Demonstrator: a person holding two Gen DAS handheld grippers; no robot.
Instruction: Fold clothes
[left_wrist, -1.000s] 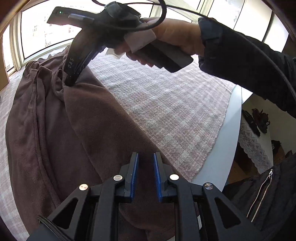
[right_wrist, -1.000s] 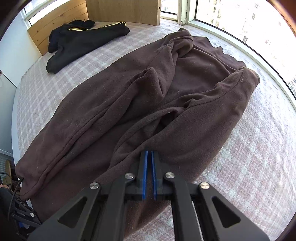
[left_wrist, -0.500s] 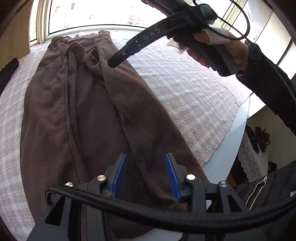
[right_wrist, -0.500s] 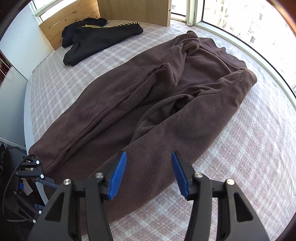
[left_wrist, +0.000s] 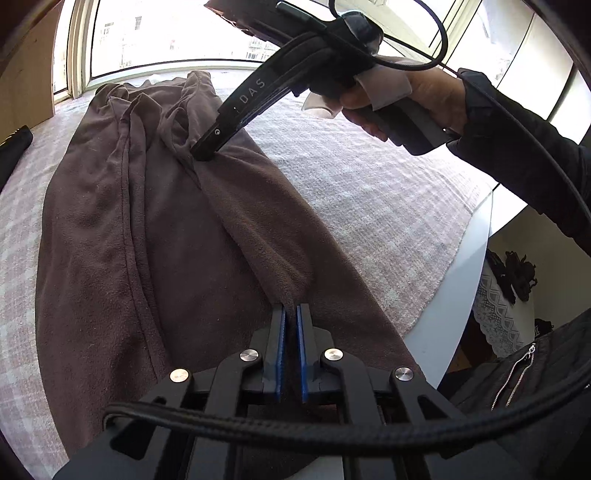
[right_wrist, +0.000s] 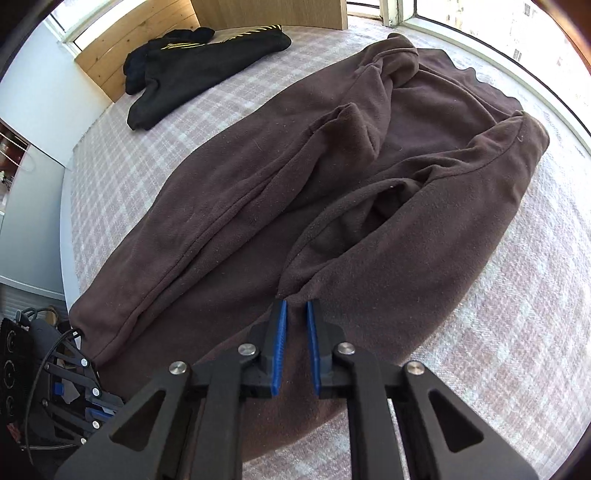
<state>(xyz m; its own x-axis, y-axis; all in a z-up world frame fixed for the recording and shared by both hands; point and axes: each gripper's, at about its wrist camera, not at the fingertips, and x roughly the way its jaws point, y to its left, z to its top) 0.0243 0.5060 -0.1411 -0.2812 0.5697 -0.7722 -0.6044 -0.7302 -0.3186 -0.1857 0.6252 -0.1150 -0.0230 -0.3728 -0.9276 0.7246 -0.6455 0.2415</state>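
Note:
A long brown fleece garment (left_wrist: 122, 236) (right_wrist: 258, 177) lies rumpled along the checked bedcover (right_wrist: 509, 332). In the left wrist view my left gripper (left_wrist: 290, 312) is shut on a raised ridge of the brown fabric near the bed's near edge. My right gripper (right_wrist: 295, 308) is shut on a fold beside an open pocket-like gap in the cloth. Seen from the left wrist, the right gripper (left_wrist: 205, 151) is held by a hand (left_wrist: 417, 96) in a dark sleeve. Its tip is pinched into the garment further along the same ridge.
A black garment with yellow stripes (right_wrist: 207, 62) lies at the far end by a wooden panel (right_wrist: 155, 29). Windows (left_wrist: 166, 37) border the bed's far side. The white bed edge (left_wrist: 461, 288) drops to the floor on the right, beside a black zipped jacket (left_wrist: 524, 373).
Half a second ago both grippers stood open above the garment. Both have since come down and closed on folds of the brown fabric, pulling a ridge up between them.

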